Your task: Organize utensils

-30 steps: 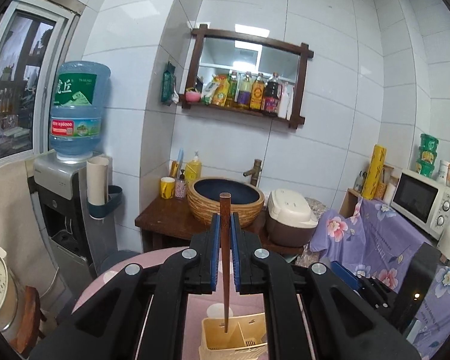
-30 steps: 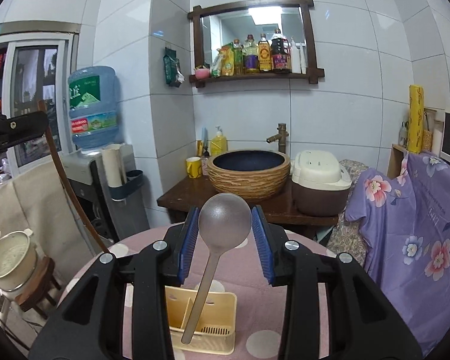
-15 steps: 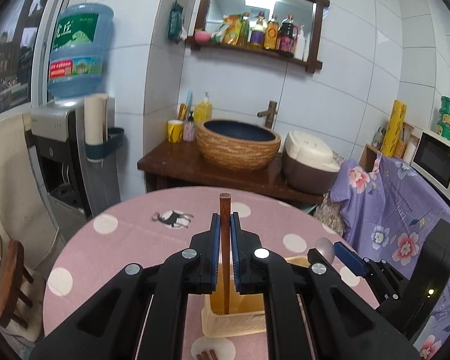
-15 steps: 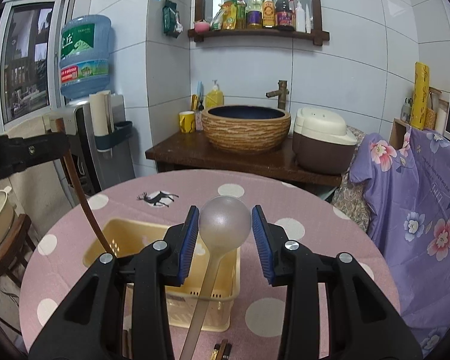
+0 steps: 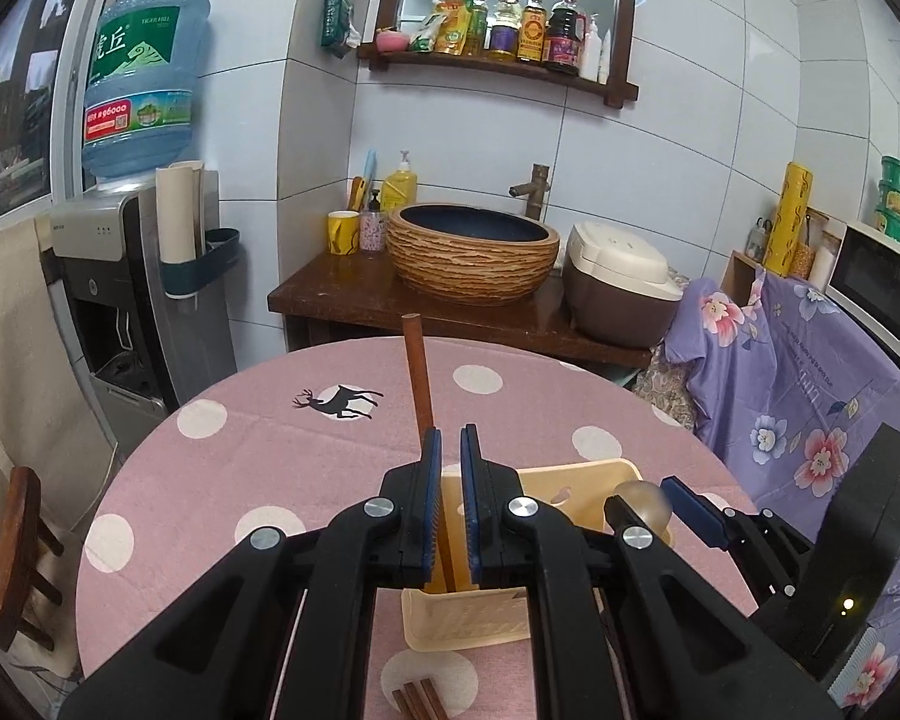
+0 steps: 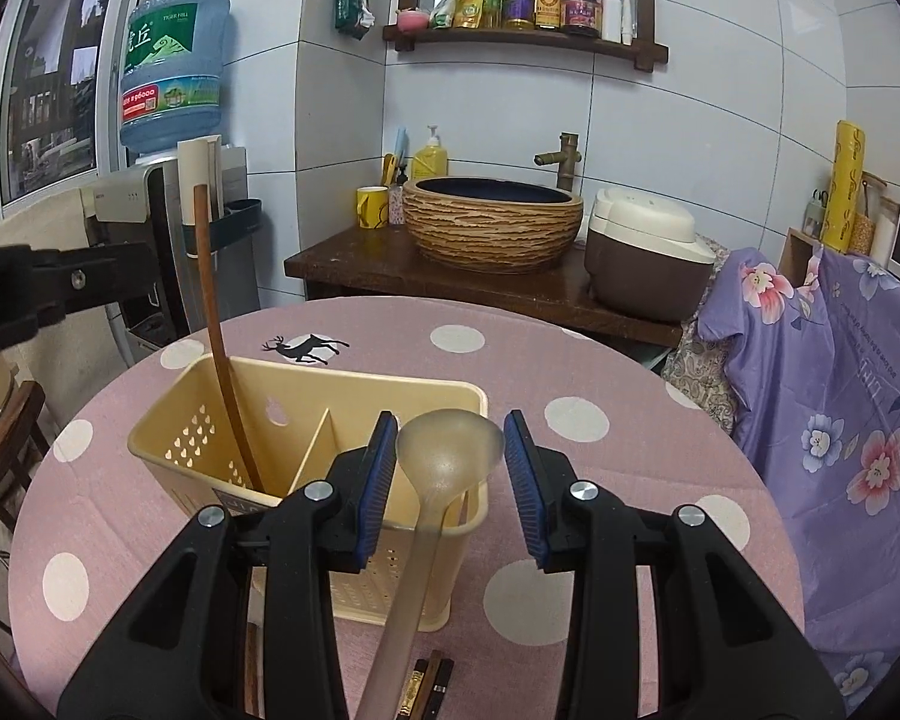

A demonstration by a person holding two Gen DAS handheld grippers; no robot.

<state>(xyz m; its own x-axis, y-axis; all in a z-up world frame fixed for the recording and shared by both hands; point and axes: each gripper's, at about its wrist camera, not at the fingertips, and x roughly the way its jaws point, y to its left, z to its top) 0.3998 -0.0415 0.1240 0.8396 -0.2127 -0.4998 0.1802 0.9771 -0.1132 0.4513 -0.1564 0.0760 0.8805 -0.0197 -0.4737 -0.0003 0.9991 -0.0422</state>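
Chopstick (image 5: pixel 417 372) clamped upright in left gripper (image 5: pixel 447 468), tip in caddy's (image 6: pixel 354 381) left compartment; right gripper (image 6: pixel 450 474) seemingly pinching ladle (image 6: pixel 447 450) bowl for dropping

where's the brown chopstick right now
In the right wrist view the brown chopstick stands tilted in the left compartment of the yellow caddy, its upper part in the left gripper.

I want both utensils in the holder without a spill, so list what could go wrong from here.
1. The holder is light plastic, and the chopstick leans on its left wall; pushing it sideways may tip or slide the holder.
2. The spoon sits between the right gripper jaws near the divider; it could catch there or miss its compartment.
3. Loose chopsticks lie in front of the holder; lowering either gripper could knock them off the table.
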